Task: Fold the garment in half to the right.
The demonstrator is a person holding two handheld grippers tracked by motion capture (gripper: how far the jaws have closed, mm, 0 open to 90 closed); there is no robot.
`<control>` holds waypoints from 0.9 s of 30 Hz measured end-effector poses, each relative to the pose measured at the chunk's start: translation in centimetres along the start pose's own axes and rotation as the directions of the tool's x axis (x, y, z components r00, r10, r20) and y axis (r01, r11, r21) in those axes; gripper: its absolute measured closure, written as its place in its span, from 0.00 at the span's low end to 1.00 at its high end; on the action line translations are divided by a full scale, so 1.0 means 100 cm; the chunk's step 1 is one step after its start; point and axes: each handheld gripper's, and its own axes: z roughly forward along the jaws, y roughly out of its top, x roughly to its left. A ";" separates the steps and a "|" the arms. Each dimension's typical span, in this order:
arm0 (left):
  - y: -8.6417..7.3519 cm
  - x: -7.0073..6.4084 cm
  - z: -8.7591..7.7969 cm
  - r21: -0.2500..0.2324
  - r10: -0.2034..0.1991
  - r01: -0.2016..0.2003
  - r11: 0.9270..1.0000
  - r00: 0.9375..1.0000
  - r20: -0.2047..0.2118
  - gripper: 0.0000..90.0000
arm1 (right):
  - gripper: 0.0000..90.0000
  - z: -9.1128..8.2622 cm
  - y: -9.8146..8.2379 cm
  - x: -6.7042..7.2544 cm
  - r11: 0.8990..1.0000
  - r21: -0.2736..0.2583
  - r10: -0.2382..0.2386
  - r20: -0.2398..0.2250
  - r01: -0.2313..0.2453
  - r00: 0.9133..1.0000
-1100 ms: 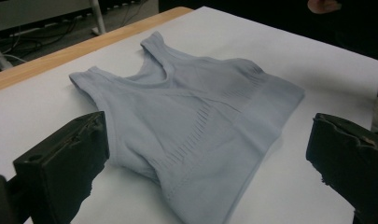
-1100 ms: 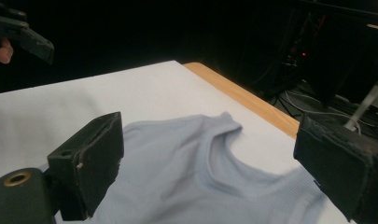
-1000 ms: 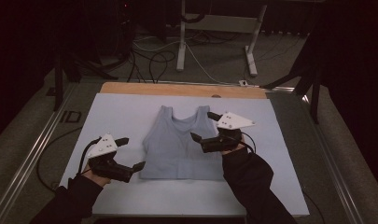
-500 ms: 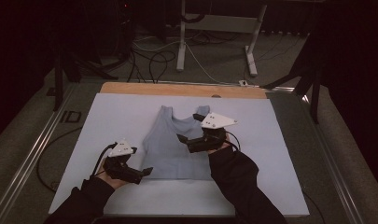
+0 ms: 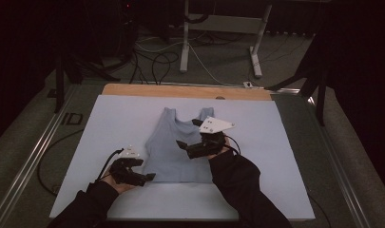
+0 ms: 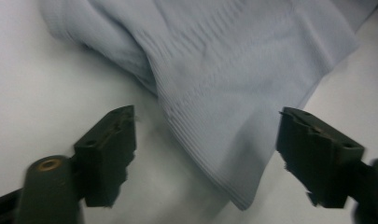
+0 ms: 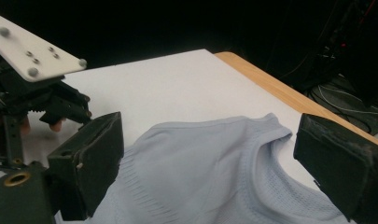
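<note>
Vest hem corner (image 6: 233, 186) between left claw (image 6: 203, 158) jaws

A table (image 5: 285, 190) with a pale blue-white top and wooden far edge; a light blue tank top (image 5: 178, 147) lies apparently flat on it.

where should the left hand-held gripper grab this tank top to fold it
Probably the bottom hem corner of the tank top, coming in low from the garment's left side. That corner lies flat on the white sheet with its ribbed edge free, pointing between the open jaws of the left hand-held gripper, which have just been closing.
</note>
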 end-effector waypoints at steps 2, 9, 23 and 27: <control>-0.002 0.000 0.002 0.011 -0.001 0.001 1.000 1.000 0.009 0.33 | 0.09 0.002 0.000 0.001 1.000 0.007 -0.007 -0.003 0.007 1.000; -0.001 0.001 0.002 0.033 -0.017 0.014 0.999 0.996 0.087 0.53 | 0.09 0.002 0.002 0.003 1.000 0.009 -0.002 -0.009 0.002 1.000; 0.010 -0.025 0.014 0.092 -0.006 0.003 0.996 0.999 0.032 0.85 | 0.09 0.009 -0.003 0.005 1.000 0.024 -0.008 -0.003 0.008 1.000; 0.010 -0.028 0.014 0.064 0.002 -0.003 0.998 1.000 0.015 0.94 | 0.09 0.013 -0.003 0.002 1.000 0.027 0.007 -0.013 -0.006 1.000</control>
